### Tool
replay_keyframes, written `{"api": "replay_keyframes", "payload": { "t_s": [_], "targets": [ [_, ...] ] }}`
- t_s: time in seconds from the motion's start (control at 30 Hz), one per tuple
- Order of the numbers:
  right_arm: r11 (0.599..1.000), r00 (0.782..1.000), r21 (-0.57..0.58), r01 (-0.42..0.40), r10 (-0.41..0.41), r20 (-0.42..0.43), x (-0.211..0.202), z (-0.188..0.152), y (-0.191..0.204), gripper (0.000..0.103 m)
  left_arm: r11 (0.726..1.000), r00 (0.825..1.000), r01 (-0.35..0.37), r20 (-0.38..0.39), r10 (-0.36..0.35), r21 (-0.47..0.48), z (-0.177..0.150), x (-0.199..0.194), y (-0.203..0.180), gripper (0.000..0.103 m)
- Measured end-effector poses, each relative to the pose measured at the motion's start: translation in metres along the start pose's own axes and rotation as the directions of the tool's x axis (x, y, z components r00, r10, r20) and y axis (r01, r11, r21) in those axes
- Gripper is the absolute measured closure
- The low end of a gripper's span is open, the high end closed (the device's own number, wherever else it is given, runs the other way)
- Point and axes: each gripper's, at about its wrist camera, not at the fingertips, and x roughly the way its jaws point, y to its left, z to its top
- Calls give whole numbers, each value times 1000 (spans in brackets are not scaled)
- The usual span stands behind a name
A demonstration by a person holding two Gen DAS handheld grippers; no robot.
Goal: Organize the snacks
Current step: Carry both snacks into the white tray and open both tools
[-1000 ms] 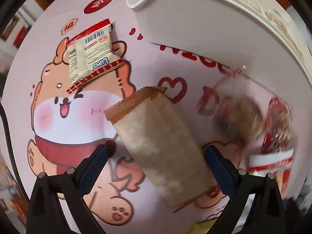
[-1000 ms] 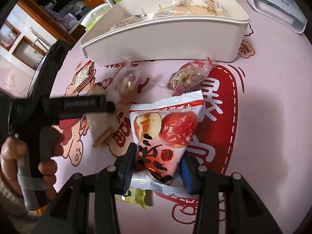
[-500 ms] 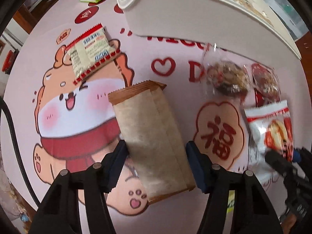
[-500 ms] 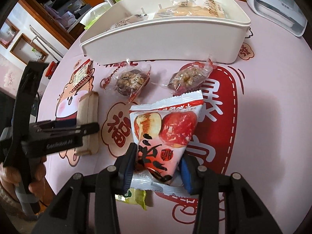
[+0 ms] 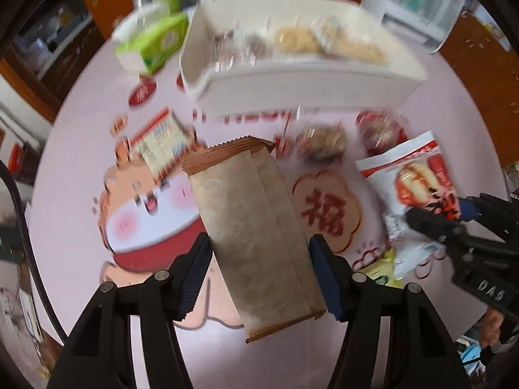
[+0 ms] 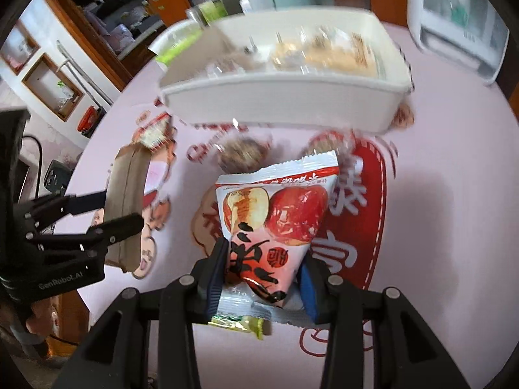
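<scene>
My left gripper (image 5: 259, 269) is shut on a brown paper packet (image 5: 256, 227) and holds it above the pink table mat. In the right wrist view, my right gripper (image 6: 262, 269) is shut on a red-and-white snack bag with apples printed on it (image 6: 279, 214), also off the mat. The white bin (image 5: 292, 87) stands behind both, with several wrapped snacks inside. On the mat lie a red-edged wafer packet (image 5: 159, 142), two clear-wrapped snacks (image 5: 322, 144) (image 5: 382, 129) and a green-yellow packet (image 6: 240, 322). The view is blurred by motion.
A green tissue box (image 5: 152, 42) sits left of the bin. A white appliance (image 6: 457, 32) stands at the back right, with bottles (image 6: 211, 3) behind the bin. The round table's edge curves along the left, with wooden cabinets beyond.
My left jaws closed from wide open onto the brown packet and lifted it off the mat. The right gripper rose a little with the apple bag. Both views now look into the bin.
</scene>
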Motion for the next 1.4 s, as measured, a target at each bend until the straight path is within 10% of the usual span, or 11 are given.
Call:
{"api": "replay_keyframes", "payload": {
  "t_s": [0.3, 0.8, 1.1, 1.23, 1.4],
  "targets": [
    [998, 979, -53, 35, -24, 201, -72, 43, 16, 63, 993, 980, -69, 192, 49, 96, 59, -66, 13, 42],
    [991, 860, 94, 99, -132, 492, -155, 156, -16, 62, 992, 887, -109, 457, 68, 64, 180, -136, 30, 42],
    [977, 878, 169, 128, -191, 440, -96, 187, -24, 58, 999, 903, -31, 428, 14, 32, 226, -87, 32, 41],
    [971, 903, 185, 152, -213, 373, -68, 197, -26, 45, 1000, 921, -10, 389, 0, 23, 235, -59, 36, 6],
    [962, 883, 184, 200, -258, 391, -61, 195, -18, 23, 1000, 938, 14, 347, -6, -20, 235, -41, 55, 5]
  ]
}}
